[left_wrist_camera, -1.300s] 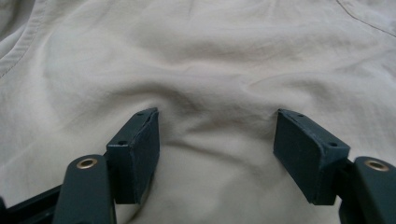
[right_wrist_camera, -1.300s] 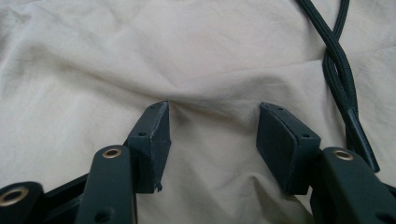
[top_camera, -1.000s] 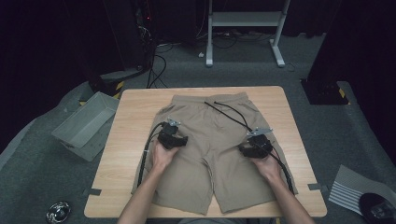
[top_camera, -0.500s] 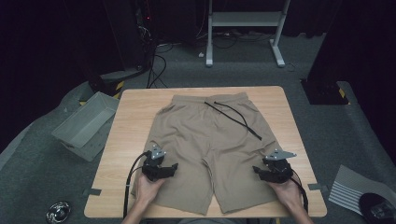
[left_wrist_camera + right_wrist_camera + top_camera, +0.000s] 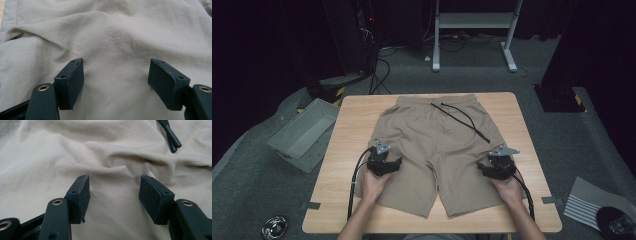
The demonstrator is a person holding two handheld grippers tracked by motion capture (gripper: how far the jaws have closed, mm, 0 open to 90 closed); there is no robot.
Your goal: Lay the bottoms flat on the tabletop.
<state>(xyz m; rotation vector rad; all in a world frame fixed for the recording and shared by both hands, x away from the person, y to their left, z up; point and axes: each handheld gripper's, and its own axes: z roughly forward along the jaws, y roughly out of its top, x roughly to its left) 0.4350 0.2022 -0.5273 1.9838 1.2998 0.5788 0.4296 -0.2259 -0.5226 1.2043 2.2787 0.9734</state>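
**Two open grippers poised over a pair of khaki shorts**

Here, a person stands at a pale wooden table (image 5: 337, 150) with a handheld gripper in each hand. A pair of khaki shorts (image 5: 437, 145) lies flat along the middle of the table, waistband at the far edge, both legs pointing back toward the person. A black drawstring (image 5: 460, 121) trails slantwise across the upper right of the cloth.

The left gripper (image 5: 116, 80) hovers over the left leg, jaws spread wide with nothing between them but bare fabric below. The right gripper (image 5: 113, 197) sits over the right leg, its jaws having just been opening and now likewise wide, clamping nothing.

To do this step well, I would judge that each gripper should come down low and pinch a single raised ridge of cloth (the soft folds just ahead of the pads look like the easiest bite), both at matching spots, so the shorts lift or fold evenly.

The fabric is thin, matte and finely woven, rumpled into shallow rolling creases. The pads (image 5: 72, 83) are dark, blocky and rectangular; the drawstring ends in stiff, rod-like tips (image 5: 172, 141).
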